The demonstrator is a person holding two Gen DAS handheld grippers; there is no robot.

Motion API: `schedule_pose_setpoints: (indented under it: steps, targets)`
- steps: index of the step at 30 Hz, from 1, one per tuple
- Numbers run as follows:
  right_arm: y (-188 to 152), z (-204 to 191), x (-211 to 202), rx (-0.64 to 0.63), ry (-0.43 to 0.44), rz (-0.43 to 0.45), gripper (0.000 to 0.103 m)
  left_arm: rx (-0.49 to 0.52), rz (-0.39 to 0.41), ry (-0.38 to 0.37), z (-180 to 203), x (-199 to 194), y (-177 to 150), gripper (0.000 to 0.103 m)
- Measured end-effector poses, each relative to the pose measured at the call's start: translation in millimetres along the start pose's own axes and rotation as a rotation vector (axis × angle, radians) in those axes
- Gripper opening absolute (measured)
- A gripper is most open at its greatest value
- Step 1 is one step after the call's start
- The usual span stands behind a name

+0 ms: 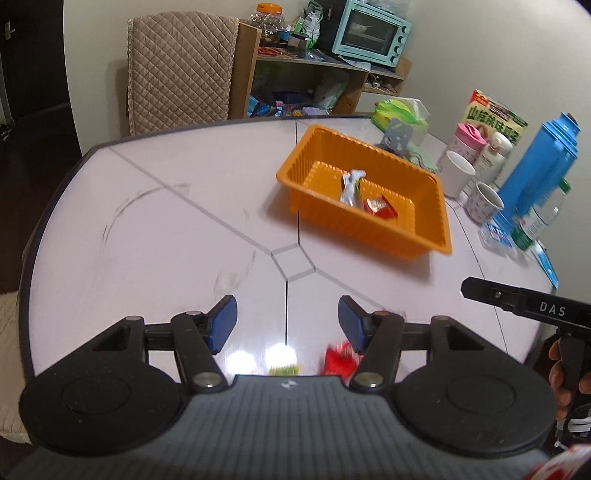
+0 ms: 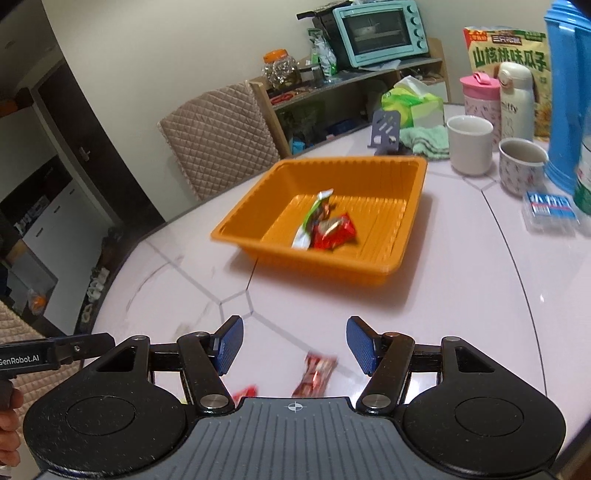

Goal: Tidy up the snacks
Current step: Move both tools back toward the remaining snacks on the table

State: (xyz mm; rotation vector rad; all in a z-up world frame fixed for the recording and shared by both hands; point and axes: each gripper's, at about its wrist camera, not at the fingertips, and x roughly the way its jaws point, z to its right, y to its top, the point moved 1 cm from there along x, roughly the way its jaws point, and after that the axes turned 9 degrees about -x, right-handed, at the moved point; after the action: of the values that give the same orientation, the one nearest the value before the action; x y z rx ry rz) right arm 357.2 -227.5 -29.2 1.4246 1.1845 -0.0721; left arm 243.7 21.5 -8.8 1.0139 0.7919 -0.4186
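The round pale table [image 1: 155,221] takes up most of the room's middle, and the orange tray [image 2: 236,236] on it is my marker for everything else. Behind the tray, off the table, stand a chair with a quilted cover [image 1: 181,70] and a wooden shelf carrying a mint toaster oven [image 2: 380,33]. To the tray's right side a tall blue flask [image 1: 535,162] rises among white mugs [image 2: 470,144] and a pink-lidded cup [image 1: 468,142].

Inside the tray lie two snacks touching each other: a silver-and-green packet [image 2: 312,218] and a red wrapper [image 2: 336,230].

On the near side of the tray, both tools hang over bare tabletop. The left gripper [image 1: 287,323] has its blue pads parted about halfway with nothing between them. The right gripper [image 2: 294,345] stands the same, half spread and empty. Below it, nearer than the tray, a red snack [image 2: 316,373] lies loose on the table, blurred; another red packet [image 1: 340,360] shows under the left tool.
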Motion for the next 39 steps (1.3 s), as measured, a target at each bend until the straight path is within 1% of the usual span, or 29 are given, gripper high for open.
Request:
schedule_pose_setpoints:
  steps: [7,12,18,24,29,34,39]
  targets:
    - [-41.9,-36.5,-25.3,0.025,0.000,-0.028,0.062,0.021,-0.019,-0.014,-19.9,-34.4,-39.9,0.057]
    - [-65.1,-60.0,-38.3,0.027,-0.009,-0.039,0.062,0.042,-0.024,-0.024,-31.6,-51.3,-60.7,0.057]
    - [-90.5,-81.2,-49.1,0.031,-0.021,-0.060,0.062,0.065,-0.037,-0.045,-39.8,-63.0,-82.2,0.057]
    - [-114.2,-91.2,-54.0,0.050,-0.044,-0.090,0.062,0.095,-0.046,-0.070,-42.2,-68.2,-99.3,0.057]
    - [-128.3,-96.1,-55.8,0.045,-0.057,-0.114,0.062,0.122,-0.051,-0.077,-41.1,-67.4,-110.7,0.057]
    - [-132.6,-94.3,-49.3,0.032,-0.057,-0.137,0.062,0.095,-0.069,-0.058,-43.2,-62.4,-115.0,0.057]
    - [-126.7,-88.8,-36.5,0.004,-0.033,-0.145,0.062,0.062,-0.068,-0.030,-42.1,-55.8,-114.8,0.057]
